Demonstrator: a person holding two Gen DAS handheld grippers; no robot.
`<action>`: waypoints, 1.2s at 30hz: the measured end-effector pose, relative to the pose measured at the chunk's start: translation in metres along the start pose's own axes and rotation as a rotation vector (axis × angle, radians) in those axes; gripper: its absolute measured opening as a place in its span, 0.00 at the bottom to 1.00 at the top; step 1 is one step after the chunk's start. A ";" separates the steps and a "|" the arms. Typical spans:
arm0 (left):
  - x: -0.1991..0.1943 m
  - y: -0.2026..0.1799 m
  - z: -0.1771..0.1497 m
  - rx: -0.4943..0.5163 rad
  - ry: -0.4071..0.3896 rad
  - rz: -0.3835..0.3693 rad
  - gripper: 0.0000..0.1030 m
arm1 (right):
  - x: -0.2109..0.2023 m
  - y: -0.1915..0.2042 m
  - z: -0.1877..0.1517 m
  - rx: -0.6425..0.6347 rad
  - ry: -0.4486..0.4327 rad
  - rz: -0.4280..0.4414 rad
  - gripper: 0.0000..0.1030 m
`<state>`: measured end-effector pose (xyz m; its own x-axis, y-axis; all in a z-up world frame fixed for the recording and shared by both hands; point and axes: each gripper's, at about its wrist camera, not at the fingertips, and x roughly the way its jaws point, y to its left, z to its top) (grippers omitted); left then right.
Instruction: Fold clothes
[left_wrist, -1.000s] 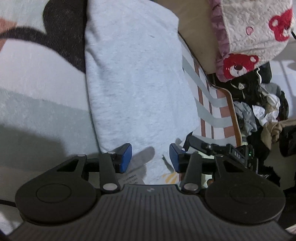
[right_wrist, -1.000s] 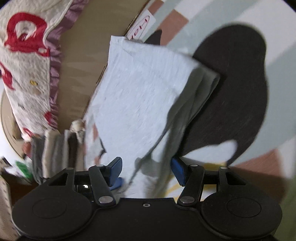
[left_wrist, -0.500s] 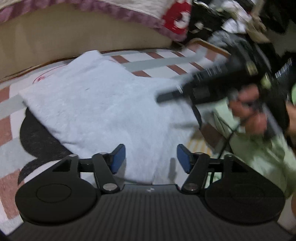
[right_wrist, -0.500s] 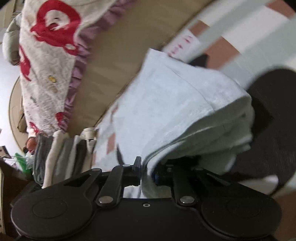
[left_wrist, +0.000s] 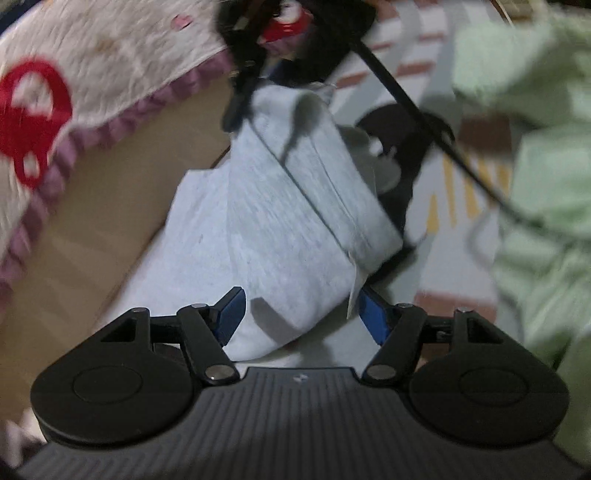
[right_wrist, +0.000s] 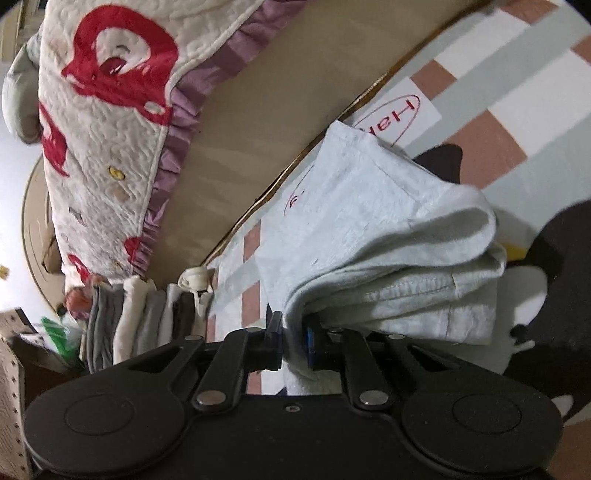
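Right wrist: right tool (right_wrist: 293, 341) pinches the folded grey garment (right_wrist: 388, 236); left tool (left_wrist: 301, 314) gapes wide.

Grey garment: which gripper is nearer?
Right. The right gripper is clamped on the grey garment; the left gripper is open, with the garment's lower corner between its jaws.

Bed base (right_wrist: 280, 122) hems grey garment (right_wrist: 373, 229) one side; folded stack (right_wrist: 147, 317) near; striped rug (right_wrist: 524, 92) open opposite.
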<state>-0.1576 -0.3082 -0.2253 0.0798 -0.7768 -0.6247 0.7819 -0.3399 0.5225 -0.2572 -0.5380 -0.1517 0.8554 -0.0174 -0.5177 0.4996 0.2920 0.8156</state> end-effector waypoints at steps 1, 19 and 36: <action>0.002 -0.004 -0.002 0.037 0.001 0.021 0.66 | 0.001 0.000 0.000 -0.006 0.004 -0.003 0.15; 0.060 0.165 -0.029 -0.940 -0.004 -0.110 0.14 | 0.045 0.031 0.098 -0.167 0.037 -0.031 0.31; 0.077 0.186 -0.084 -1.128 -0.140 -0.280 0.36 | 0.013 -0.022 -0.002 -0.948 -0.025 -0.457 0.61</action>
<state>0.0461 -0.3871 -0.2249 -0.1964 -0.8249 -0.5300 0.8724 0.0997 -0.4785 -0.2571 -0.5430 -0.1773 0.6209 -0.3309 -0.7106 0.4724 0.8814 0.0024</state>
